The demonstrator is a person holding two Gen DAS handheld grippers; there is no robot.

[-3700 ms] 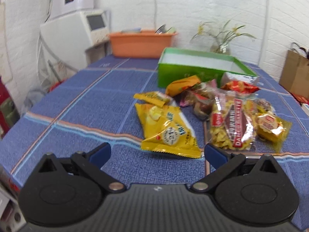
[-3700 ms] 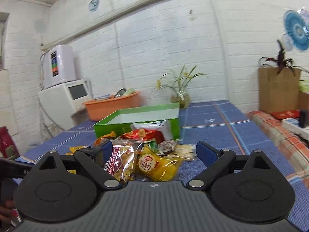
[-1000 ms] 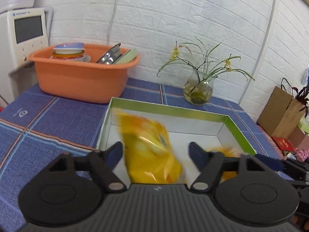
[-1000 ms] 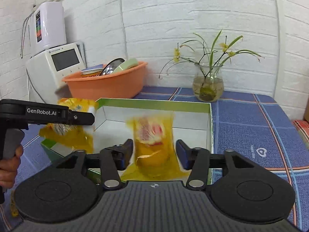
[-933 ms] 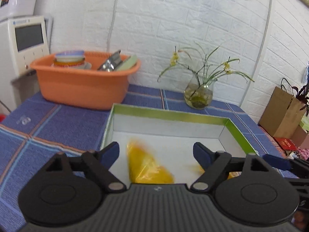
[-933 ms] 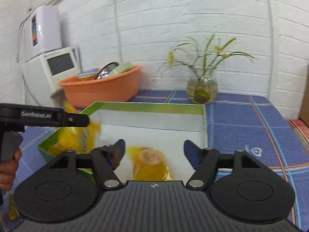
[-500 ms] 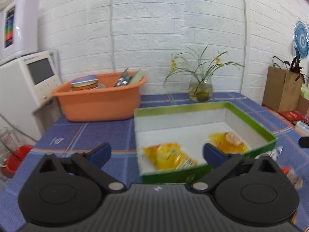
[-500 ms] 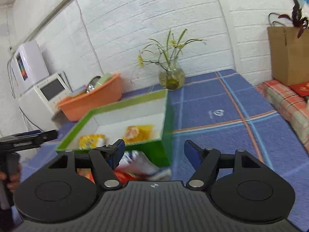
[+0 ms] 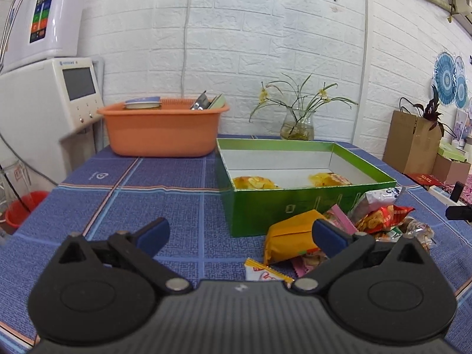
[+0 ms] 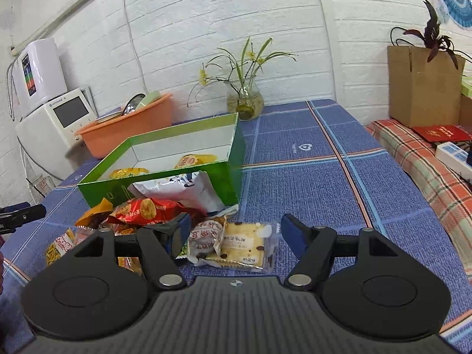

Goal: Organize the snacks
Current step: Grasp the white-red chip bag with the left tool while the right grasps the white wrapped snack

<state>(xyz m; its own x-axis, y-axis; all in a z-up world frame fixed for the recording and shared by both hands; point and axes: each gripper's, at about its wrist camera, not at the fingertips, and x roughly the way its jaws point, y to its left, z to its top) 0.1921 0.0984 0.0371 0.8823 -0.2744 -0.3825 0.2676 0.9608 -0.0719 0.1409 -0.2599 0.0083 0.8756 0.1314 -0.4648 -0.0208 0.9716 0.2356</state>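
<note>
The green box (image 9: 295, 209) (image 10: 233, 177) stands on the blue cloth with two yellow snack packets (image 9: 255, 182) (image 9: 330, 179) lying inside. A pile of snacks sits in front of it: an orange packet (image 9: 290, 239), a red packet (image 10: 141, 211), a white bag (image 10: 180, 190) and a cracker packet (image 10: 244, 244). My left gripper (image 9: 240, 234) is open and holds nothing, just short of the orange packet. My right gripper (image 10: 236, 230) is open over the cracker packet, with its pads apart from it.
An orange basin (image 9: 160, 132) with dishes and a glass vase (image 9: 296, 126) stand behind the box. A white appliance (image 9: 44, 112) is at the left. A brown paper bag (image 10: 421, 85) and a power strip (image 10: 454, 155) lie to the right.
Both grippers opened and dropped their yellow packets into the green box. Then both drew back to the snack pile in front of it.
</note>
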